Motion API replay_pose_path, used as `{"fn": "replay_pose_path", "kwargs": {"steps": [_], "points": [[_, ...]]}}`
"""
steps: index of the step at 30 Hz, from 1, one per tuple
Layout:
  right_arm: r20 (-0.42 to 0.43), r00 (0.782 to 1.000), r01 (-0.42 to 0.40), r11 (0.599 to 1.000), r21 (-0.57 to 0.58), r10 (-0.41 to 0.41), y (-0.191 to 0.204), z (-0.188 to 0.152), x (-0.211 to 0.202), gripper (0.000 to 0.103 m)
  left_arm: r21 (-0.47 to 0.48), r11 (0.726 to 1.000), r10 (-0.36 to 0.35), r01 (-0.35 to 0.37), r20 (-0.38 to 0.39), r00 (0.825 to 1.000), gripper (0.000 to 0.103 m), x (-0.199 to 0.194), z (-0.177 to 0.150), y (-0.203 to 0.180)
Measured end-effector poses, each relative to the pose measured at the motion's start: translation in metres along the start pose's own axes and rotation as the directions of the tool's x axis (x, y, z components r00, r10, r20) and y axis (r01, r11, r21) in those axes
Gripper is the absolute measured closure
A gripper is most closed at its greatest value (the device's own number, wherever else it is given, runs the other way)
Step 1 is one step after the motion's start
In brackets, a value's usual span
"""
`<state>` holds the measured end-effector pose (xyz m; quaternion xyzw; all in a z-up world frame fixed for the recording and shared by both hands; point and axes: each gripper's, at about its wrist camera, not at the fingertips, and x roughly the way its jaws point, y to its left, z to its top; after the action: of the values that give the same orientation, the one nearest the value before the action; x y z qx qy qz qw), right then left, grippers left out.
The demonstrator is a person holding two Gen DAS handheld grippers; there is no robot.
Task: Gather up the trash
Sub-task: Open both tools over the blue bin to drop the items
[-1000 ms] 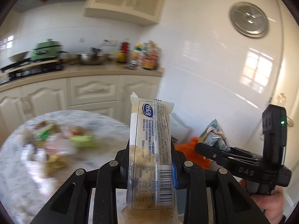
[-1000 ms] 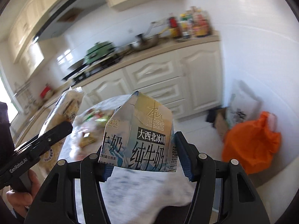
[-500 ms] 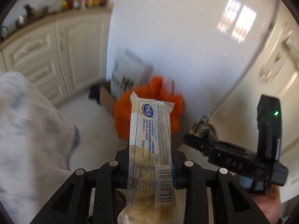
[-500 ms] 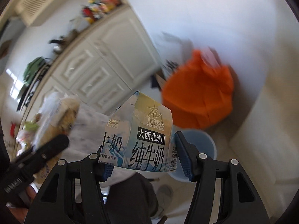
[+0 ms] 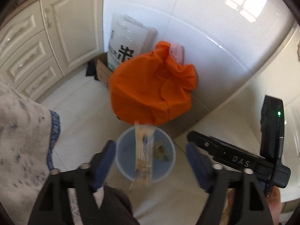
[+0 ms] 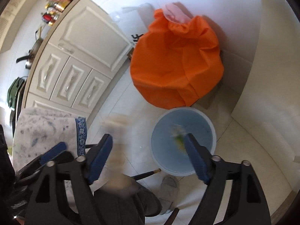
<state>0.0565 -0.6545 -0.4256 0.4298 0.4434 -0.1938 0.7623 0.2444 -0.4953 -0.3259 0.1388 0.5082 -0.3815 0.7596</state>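
Note:
Both grippers hang open above a pale blue bin [image 5: 129,146] on the floor, also in the right wrist view [image 6: 198,131]. My left gripper [image 5: 150,163] is open; the clear snack wrapper [image 5: 144,153] is blurred, falling free between its jaws over the bin. My right gripper [image 6: 148,157] is open and empty; a blurred carton-coloured shape [image 6: 117,140] drops near its left finger. Some scraps [image 6: 179,136] lie in the bin. The right gripper also shows in the left wrist view [image 5: 225,153].
A big orange bag [image 5: 150,88] sits against the white wall behind the bin. A rice sack [image 5: 123,43] and cardboard box [image 5: 102,71] stand beside the cream cabinets [image 5: 56,37]. The tablecloth edge [image 5: 22,140] is at left. My leg and slipper [image 6: 168,185] are below.
Both grippers swung down over the bin and opened. The wrapper left the left gripper and the milk carton left the right gripper; both are falling.

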Motion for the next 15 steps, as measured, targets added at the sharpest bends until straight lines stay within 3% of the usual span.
{"fn": "replay_pose_path", "kwargs": {"steps": [2, 5, 15], "points": [[0.009, 1.0, 0.004, 1.0, 0.005, -0.004, -0.001, -0.001, -0.003, 0.016, 0.002, 1.0, 0.028, -0.028, 0.007, 1.0, 0.019, -0.006, -0.015, -0.011], [0.033, 0.999, 0.0, 1.0, 0.022, 0.0, -0.004, -0.004, -0.012, 0.001, -0.003, 0.999, 0.054, -0.054, 0.02, 0.998, 0.014, -0.018, -0.022, -0.02], [0.117, 0.993, -0.021, 1.0, -0.015, 0.022, 0.04, -0.021, -0.06, 0.0, 0.024, 0.997, 0.07, -0.075, 0.156, 0.985, 0.005, -0.13, -0.058, -0.033]]}}
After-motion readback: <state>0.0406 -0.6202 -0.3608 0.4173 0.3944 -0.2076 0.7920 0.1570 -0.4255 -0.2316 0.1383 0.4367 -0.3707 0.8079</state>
